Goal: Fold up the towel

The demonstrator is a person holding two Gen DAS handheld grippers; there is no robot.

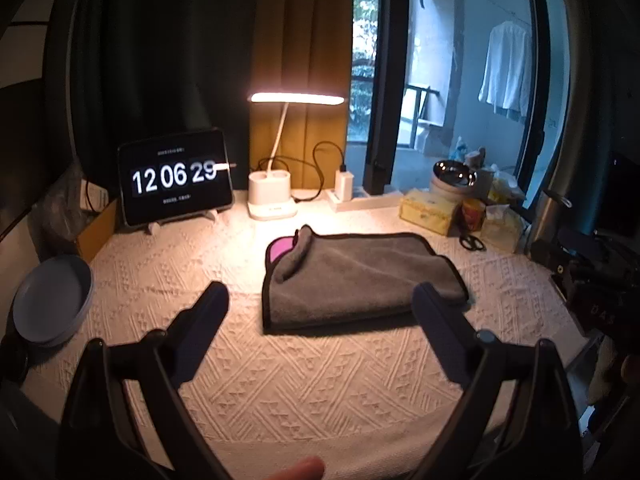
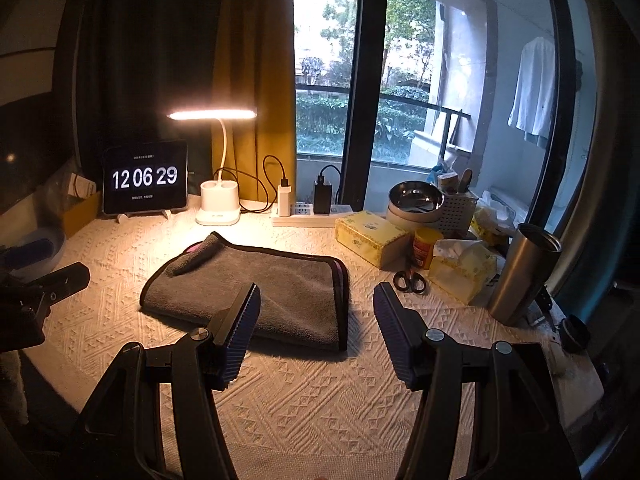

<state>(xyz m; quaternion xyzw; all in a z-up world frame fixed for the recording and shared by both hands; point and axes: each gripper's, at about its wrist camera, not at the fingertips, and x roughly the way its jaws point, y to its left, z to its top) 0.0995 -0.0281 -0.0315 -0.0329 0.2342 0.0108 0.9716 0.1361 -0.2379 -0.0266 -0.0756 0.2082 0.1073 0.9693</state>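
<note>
Both cameras sat low over the near edge of the worktop, each looking forward between its own 2 fingers toward the window wall. The left wrist view stood further left and looked across at the towel from its left front. The right wrist view stood further right, facing the towel more squarely and slightly nearer. Both shared the towel, the clock tablet and the lit lamp.
</note>
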